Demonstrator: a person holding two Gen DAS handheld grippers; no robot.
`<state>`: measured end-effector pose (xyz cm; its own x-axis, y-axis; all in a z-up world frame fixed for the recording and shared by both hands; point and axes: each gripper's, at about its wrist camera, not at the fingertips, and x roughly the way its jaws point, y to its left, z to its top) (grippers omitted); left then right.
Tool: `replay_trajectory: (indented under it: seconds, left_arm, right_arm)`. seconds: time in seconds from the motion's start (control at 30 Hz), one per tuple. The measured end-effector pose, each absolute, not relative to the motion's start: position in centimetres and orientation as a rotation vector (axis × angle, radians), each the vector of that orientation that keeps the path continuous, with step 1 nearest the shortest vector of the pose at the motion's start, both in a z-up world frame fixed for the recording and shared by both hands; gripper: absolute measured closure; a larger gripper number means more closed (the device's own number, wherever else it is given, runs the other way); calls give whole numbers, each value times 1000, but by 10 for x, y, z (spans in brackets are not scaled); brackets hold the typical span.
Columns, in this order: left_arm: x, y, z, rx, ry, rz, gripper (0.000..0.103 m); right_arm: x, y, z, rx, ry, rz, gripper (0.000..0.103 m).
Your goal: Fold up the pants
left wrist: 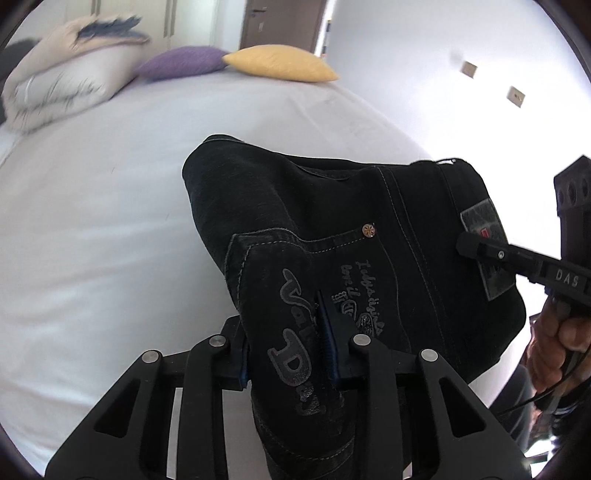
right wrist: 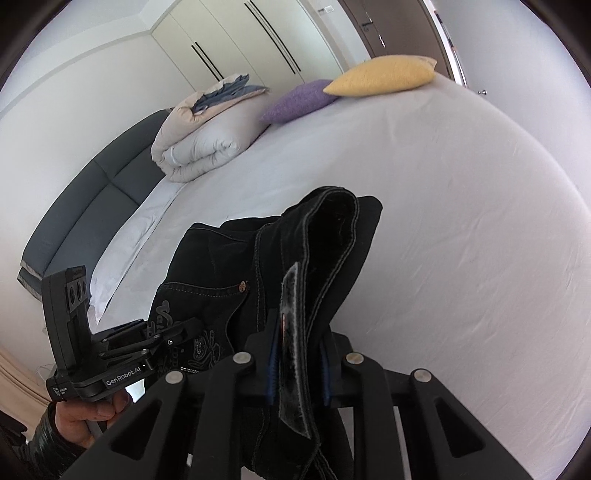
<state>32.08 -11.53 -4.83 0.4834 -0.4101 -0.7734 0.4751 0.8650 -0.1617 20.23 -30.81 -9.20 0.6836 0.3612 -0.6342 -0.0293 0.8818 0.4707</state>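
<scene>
The black denim pants (left wrist: pixel 332 229) are folded into a thick bundle and held up above the white bed (left wrist: pixel 110 221). My left gripper (left wrist: pixel 291 343) is shut on the back-pocket side with the printed lettering. My right gripper (right wrist: pixel 299 362) is shut on the waistband edge with the leather patch (right wrist: pixel 291 332). In the left wrist view the right gripper (left wrist: pixel 476 249) comes in from the right at the patch (left wrist: pixel 491 258). In the right wrist view the left gripper (right wrist: pixel 173 332) holds the pants (right wrist: pixel 332 236) from the lower left.
A folded duvet (right wrist: pixel 207 136), a purple cushion (right wrist: pixel 299 99) and a yellow cushion (right wrist: pixel 380 75) lie at the far end of the bed (right wrist: pixel 443 221). A grey headboard (right wrist: pixel 92 199) runs along the left. Wardrobe doors (right wrist: pixel 236 48) and a brown door (left wrist: pixel 280 18) stand behind.
</scene>
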Motion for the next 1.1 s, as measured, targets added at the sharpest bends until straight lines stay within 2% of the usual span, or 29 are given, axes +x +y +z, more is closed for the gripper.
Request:
replay_trajectory:
  seconds: [0.23, 0.43, 0.5, 0.63, 0.73, 0.83, 0.93, 1.0, 1.07, 1.1]
  left_arm:
    - [394, -164, -43, 138, 901, -556, 75]
    - [447, -183, -81, 107, 983, -551, 75]
    - [446, -180, -97, 116, 989, -540, 74]
    - [447, -180, -109, 119, 976, -513, 57]
    - [445, -179, -111, 134, 945, -477, 40]
    - [431, -172, -107, 128, 921, -480, 40]
    - [407, -160, -91, 118, 861, -457, 38]
    - [378, -153, -75, 111, 782, -441, 25]
    - [345, -145, -54, 135, 657, -396, 2]
    - [324, -144, -41, 153, 586, -366, 0]
  right_arm:
    - [254, -348, -88, 456, 778, 206, 84]
    - [312, -384, -139, 581, 868, 217, 84]
    - [320, -391, -161, 603, 903, 181, 81]
    - [319, -405, -184, 660, 902, 166, 63]
    - [315, -406, -185, 650, 875, 160, 54]
    - [307, -405, -176, 627, 857, 100, 41]
    - [282, -408, -161, 606, 807, 10, 33]
    - [262, -404, -147, 580, 766, -26, 30]
    - [240, -395, -126, 513, 710, -63, 26]
    - [227, -386, -113, 469, 675, -78, 23]
